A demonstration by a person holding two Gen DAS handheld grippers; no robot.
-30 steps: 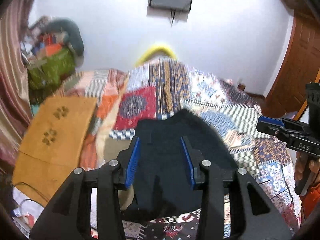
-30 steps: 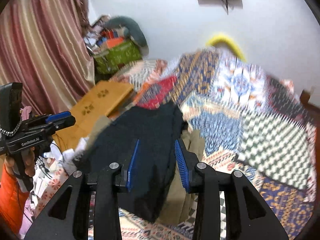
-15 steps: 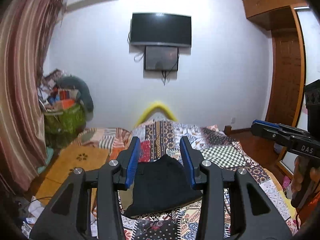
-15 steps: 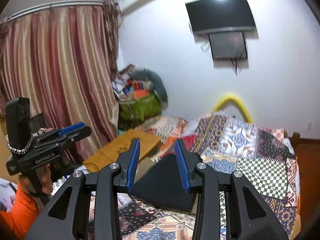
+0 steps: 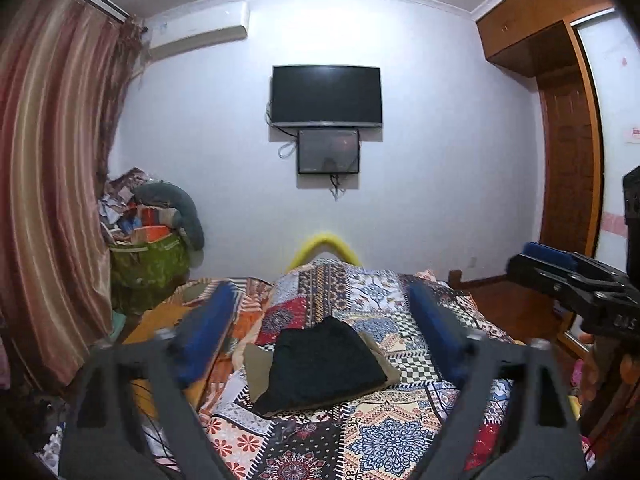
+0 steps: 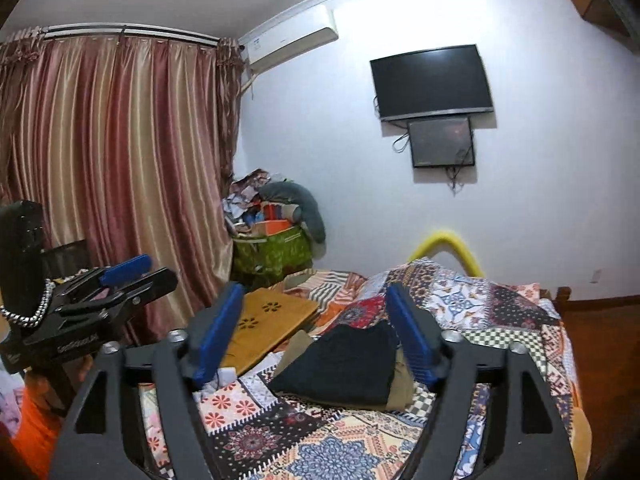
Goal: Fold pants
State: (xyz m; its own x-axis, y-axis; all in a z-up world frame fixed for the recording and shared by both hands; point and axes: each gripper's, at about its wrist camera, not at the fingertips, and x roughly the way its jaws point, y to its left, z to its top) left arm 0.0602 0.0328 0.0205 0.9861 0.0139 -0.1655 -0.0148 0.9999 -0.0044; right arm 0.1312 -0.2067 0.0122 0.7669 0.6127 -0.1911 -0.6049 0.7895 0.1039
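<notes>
Black pants (image 5: 324,364) lie folded into a compact packet on the patchwork quilt of the bed (image 5: 400,436), stacked on a khaki garment (image 5: 256,368) whose edges poke out on both sides. We hold both tools well back from the stack. The left gripper (image 5: 320,336) has its blue fingers (image 5: 204,332) wide and opening, blurred by that motion, with nothing between them but the distant view of the packet. The right gripper (image 6: 316,336) is likewise spread and opening, empty.

We judge the fold to be done or nearly so. The risk from here is mostly ours: if we reach back in to tidy, a finger could catch the top layer and drag the packet off the khaki piece, or undo the fold. The soft quilt gives little support for a clean pinch.

For room, the packet sits near the left side of the bed, close to a wooden board (image 6: 268,320) and the clutter beyond it. Open quilt stretches to the right and toward the far wall, so we would work from that side.
</notes>
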